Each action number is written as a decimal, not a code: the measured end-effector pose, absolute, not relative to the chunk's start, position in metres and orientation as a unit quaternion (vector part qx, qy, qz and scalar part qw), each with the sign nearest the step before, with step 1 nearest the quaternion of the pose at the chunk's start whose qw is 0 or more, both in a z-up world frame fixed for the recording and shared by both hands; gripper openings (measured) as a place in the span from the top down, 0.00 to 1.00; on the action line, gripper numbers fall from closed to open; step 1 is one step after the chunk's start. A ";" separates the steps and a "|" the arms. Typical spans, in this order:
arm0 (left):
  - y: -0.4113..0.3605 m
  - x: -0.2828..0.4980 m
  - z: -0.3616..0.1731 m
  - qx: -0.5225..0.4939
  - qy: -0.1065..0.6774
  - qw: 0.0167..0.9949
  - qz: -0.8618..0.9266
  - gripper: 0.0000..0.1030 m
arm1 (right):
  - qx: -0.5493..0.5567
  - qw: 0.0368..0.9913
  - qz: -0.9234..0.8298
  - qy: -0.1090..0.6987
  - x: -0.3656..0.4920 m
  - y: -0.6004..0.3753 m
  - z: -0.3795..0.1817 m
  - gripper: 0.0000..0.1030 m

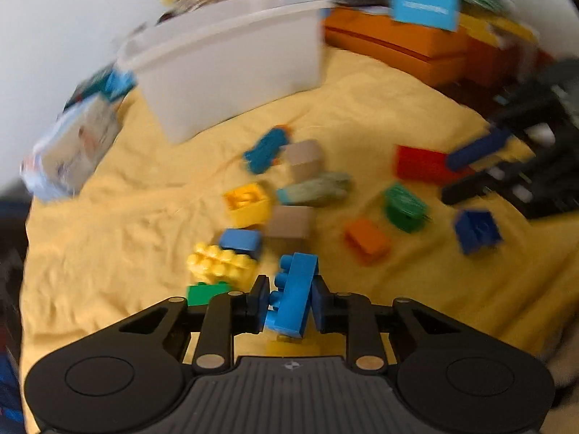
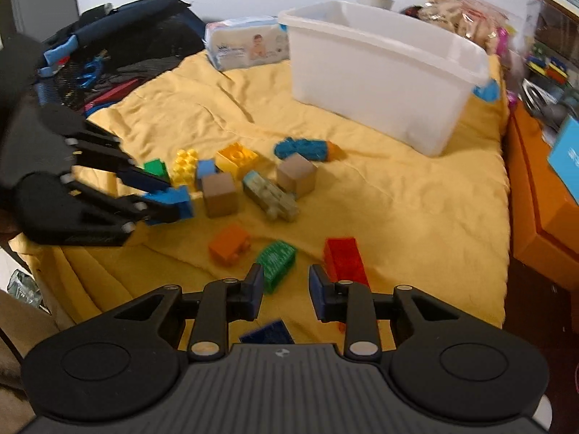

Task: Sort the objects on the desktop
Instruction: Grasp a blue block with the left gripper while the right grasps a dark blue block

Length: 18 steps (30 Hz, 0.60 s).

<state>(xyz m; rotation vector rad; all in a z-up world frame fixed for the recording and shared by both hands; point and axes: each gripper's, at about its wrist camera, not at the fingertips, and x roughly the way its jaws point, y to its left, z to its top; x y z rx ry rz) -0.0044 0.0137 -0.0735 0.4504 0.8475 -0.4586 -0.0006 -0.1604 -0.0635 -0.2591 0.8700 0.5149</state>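
Note:
Several toy bricks lie scattered on a yellow cloth (image 2: 398, 199). My left gripper (image 1: 289, 300) is shut on a light blue brick (image 1: 295, 296) and holds it above the cloth; it also shows in the right wrist view (image 2: 170, 199). My right gripper (image 2: 286, 291) is open and empty, above a green brick (image 2: 277, 262) and beside a red brick (image 2: 343, 260). A dark blue brick (image 2: 267, 332) lies just under it. A white plastic bin (image 2: 380, 76) stands at the back of the cloth.
Two brown cubes (image 2: 219, 195) (image 2: 296, 175), yellow bricks (image 2: 237, 159), an orange brick (image 2: 228, 244) and a grey-green piece (image 2: 271, 195) lie mid-cloth. A wipes pack (image 2: 246, 41) and a black bag (image 2: 126, 36) sit back left. Orange boxes (image 2: 542, 199) stand at right.

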 end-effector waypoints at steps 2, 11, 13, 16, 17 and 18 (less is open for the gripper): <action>0.004 -0.018 -0.077 0.235 0.396 0.855 -0.240 0.62 | -0.116 0.866 0.241 0.423 -0.001 -0.165 -0.067 0.69; 0.000 -0.042 -0.073 0.186 0.405 0.849 -0.284 0.54 | -0.099 0.866 0.220 0.438 0.000 -0.173 -0.072 0.64; 0.003 -0.046 -0.067 0.178 0.392 0.859 -0.278 0.54 | -0.093 0.868 0.216 0.438 0.000 -0.176 -0.071 0.64; 0.011 -0.040 -0.058 0.162 0.375 0.872 -0.271 0.54 | -0.090 0.867 0.215 0.440 -0.002 -0.178 -0.071 0.63; 0.012 -0.036 -0.059 0.168 0.376 0.871 -0.268 0.54 | -0.090 0.867 0.215 0.440 -0.003 -0.179 -0.071 0.63; 0.011 -0.030 -0.062 0.175 0.380 0.868 -0.268 0.54 | -0.091 0.867 0.214 0.440 -0.004 -0.179 -0.071 0.63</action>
